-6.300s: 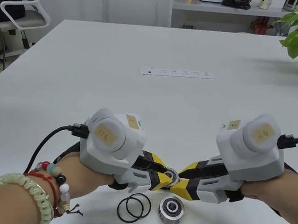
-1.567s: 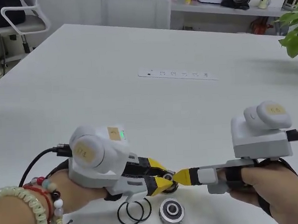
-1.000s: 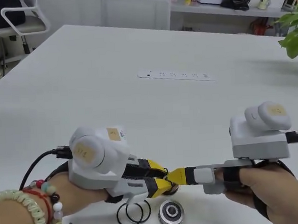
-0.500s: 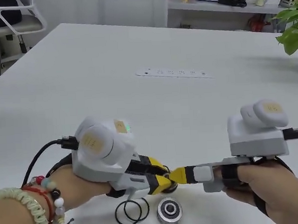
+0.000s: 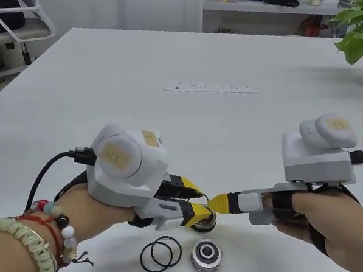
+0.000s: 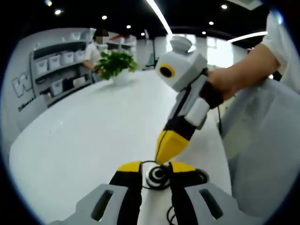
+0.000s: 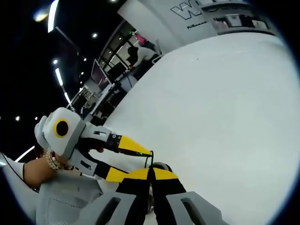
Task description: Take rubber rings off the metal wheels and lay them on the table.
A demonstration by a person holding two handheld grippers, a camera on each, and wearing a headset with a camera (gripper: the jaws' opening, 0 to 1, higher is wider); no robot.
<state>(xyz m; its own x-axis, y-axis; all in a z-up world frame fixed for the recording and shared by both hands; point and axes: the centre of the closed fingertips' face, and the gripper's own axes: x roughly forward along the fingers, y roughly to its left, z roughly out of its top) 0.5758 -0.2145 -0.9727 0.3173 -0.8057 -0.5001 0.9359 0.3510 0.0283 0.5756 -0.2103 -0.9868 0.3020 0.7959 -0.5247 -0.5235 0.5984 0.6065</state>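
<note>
- The small silver metal wheel [image 5: 205,222], judged heavy and rigid, is clamped by the left gripper [image 6: 155,169] over the white table [image 5: 169,124].
- Its thin black rubber ring [image 7: 151,158], judged light and stretchy, seems nipped at the rim by the pressed-together right gripper [image 5: 214,202].

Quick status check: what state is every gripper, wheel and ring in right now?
Left hand-held gripper: shut on the held wheel.
Right hand-held gripper: shut, pinching a thin black ring.
Held wheel: clamped between the left jaws.
Second wheel: lying flat on the table, free.
Two loose rings: flat on the table, overlapping.
</note>
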